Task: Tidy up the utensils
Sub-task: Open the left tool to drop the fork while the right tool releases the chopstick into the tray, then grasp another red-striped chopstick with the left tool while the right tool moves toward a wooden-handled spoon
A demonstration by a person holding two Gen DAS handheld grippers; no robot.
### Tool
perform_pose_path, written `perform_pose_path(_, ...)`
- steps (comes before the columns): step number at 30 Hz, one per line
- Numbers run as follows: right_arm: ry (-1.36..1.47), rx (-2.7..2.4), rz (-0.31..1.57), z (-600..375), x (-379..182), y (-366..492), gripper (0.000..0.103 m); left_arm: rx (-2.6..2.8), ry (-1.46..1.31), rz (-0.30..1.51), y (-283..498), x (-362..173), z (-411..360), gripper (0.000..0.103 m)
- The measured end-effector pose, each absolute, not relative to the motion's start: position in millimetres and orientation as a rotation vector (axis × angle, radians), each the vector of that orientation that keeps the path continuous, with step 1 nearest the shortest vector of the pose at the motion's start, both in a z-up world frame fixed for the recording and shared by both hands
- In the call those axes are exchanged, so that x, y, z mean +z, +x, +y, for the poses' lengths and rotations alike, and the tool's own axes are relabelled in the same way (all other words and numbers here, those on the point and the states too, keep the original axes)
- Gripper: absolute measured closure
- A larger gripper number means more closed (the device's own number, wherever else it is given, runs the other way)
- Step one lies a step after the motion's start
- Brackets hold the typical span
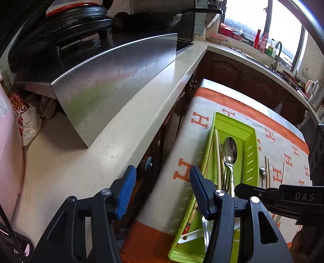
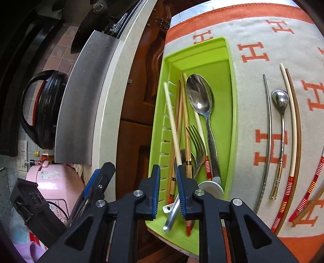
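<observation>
The left gripper [image 1: 162, 188] hangs with its blue pads apart and nothing between them, over the near edge of a green tray [image 1: 251, 141]. A large spoon [image 1: 229, 150] and what look like chopsticks [image 1: 217, 155] lie inside.

A home kitchen — a pale bench [image 1: 121, 113] runs along dark wooden cabinets [image 1: 243, 76] to a tap [image 1: 277, 52] under a bright window [image 1: 247, 16], with a black pan [image 1: 149, 24] on the stove and a pink appliance [image 2: 54, 182] nearby.

Black grippers [image 2: 168, 192], blue ribbed jaws, silver screws
</observation>
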State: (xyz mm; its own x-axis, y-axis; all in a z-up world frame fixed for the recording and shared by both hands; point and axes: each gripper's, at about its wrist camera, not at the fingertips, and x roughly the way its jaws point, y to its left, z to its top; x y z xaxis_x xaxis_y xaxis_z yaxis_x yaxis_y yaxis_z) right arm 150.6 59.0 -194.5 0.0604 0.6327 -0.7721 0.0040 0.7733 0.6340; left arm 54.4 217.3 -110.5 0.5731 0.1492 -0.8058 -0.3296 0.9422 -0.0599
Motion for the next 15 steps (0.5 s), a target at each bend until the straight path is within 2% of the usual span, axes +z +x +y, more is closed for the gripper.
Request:
perform_pose_path(4,0.474,0.51,1.421,54.1,-189.5,143.4,0.085,0.272,-0.209,0.935,55.1,-110.2,213.1,0.049)
perform_pose_path(9,0.341,0.495,1.371,38.8,-177.8,127.5,0.085,0.251,-0.204,0.96,55.9,-113.2,204.1,0.042)
perform_pose_path(15,0.213,0.445,1.282,9.6,-164.2,111.0,0.085,0.195,-0.165,0.983,57.9,-115.5,173.5,0.041)
